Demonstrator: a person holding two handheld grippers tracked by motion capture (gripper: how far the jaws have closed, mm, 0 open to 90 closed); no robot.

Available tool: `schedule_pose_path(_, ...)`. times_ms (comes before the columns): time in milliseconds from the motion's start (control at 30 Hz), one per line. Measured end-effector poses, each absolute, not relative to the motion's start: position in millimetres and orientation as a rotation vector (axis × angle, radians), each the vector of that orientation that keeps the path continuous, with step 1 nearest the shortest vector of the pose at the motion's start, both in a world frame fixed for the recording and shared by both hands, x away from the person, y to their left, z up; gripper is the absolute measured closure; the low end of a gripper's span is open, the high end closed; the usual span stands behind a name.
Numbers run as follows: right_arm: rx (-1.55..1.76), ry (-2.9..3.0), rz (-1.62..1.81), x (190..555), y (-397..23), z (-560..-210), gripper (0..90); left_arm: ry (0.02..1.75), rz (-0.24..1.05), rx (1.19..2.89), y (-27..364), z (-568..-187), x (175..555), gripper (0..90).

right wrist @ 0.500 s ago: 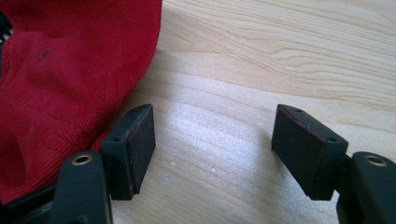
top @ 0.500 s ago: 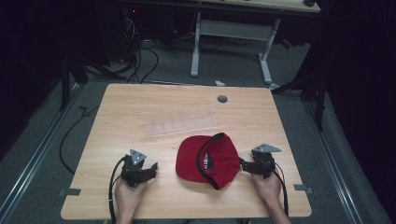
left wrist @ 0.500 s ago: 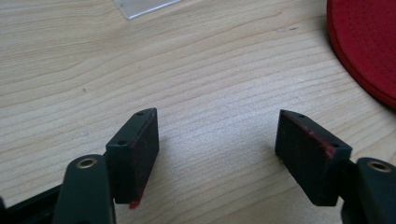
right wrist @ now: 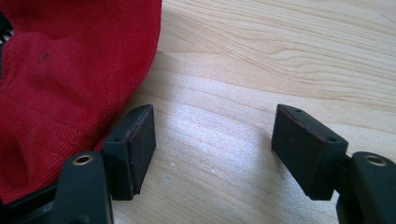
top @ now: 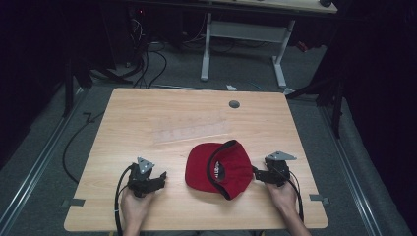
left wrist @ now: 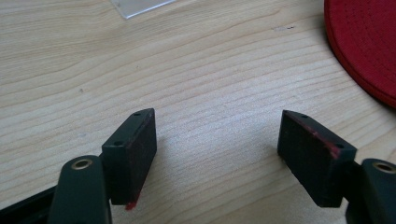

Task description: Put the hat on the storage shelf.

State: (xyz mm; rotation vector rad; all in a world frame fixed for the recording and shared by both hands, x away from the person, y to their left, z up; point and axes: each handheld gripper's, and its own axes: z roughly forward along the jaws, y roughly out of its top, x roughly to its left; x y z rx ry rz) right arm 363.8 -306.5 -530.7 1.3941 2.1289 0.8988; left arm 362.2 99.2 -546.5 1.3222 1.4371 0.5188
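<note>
A red cap (top: 219, 169) lies on the wooden table (top: 147, 113) near the front edge, between my two grippers. My left gripper (top: 161, 178) rests on the table a short way left of the cap and points at it. In the left gripper view its jaws (left wrist: 215, 116) stand open over bare wood, with the cap's red brim (left wrist: 369, 46) at the upper right. My right gripper (top: 255, 173) sits at the cap's right side. Its jaws (right wrist: 214, 112) are open with only wood between them, and the cap's cloth (right wrist: 70, 74) lies right beside the left jaw.
A clear plastic sheet (top: 192, 129) lies flat on the table's middle, beyond the cap; its corner (left wrist: 140, 5) shows in the left gripper view. A grey cable hole (top: 234, 104) is near the far edge. Another desk's white legs (top: 206, 49) and floor cables stand behind.
</note>
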Motion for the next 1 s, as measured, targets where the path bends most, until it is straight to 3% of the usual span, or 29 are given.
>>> schedule_pose_path(233, 1.429, 2.112, 0.94, 361.7, -312.0, -520.2, 36.3, 1.437, 0.519, 1.323, 99.1, -546.5, 362.2, 28.3)
schedule_pose_path(433, 1.353, 2.123, 1.03, 364.1, -308.2, -496.2, 31.6, 1.439, 0.522, 1.32, 98.7, -546.6, 362.8, 28.2)
schedule_pose_path(1000, 1.241, 2.262, 1.167, 402.7, -268.3, -474.8, 24.0, 1.442, 0.525, 1.321, 98.7, -546.6, 363.2, 27.9)
